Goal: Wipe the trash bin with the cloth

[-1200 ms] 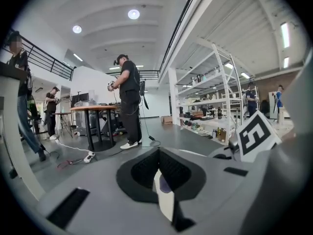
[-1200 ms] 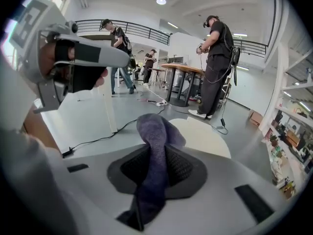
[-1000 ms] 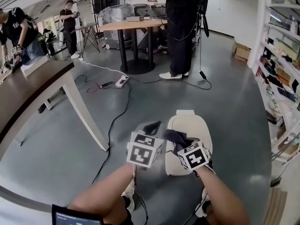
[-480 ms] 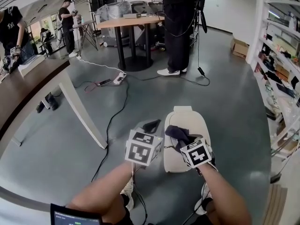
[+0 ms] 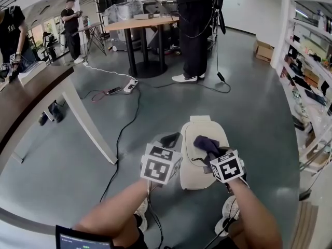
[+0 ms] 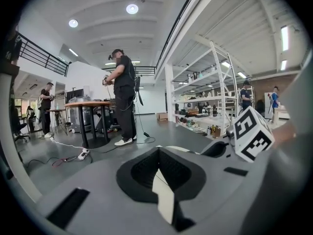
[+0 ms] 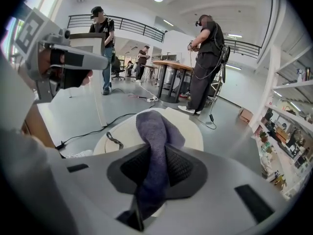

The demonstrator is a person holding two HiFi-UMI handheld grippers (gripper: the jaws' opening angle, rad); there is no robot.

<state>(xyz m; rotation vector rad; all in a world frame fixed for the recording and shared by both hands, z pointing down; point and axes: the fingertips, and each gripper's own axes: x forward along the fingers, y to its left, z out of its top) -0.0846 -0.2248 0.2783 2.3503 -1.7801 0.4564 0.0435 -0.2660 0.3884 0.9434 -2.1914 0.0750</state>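
Fingers (image 7: 182, 166) of the right gripper (image 5: 210, 151) are pinched on a purple cloth (image 7: 155, 136), held over the cream bin (image 5: 199, 131) on the floor (image 5: 155, 102). The left gripper (image 5: 168, 140) is closed and empty, beside the bin's left edge.

The grey, smooth floor (image 5: 259, 113) carries a cream trash bin (image 5: 194, 167) standing upright. A black cable (image 5: 124, 131) snakes across it to a white power strip (image 5: 130, 85). Also resting on it are the slanted table leg (image 5: 88, 123), a round table's base (image 5: 147, 72), a cardboard box (image 5: 263, 50) and shelving (image 5: 311, 87).
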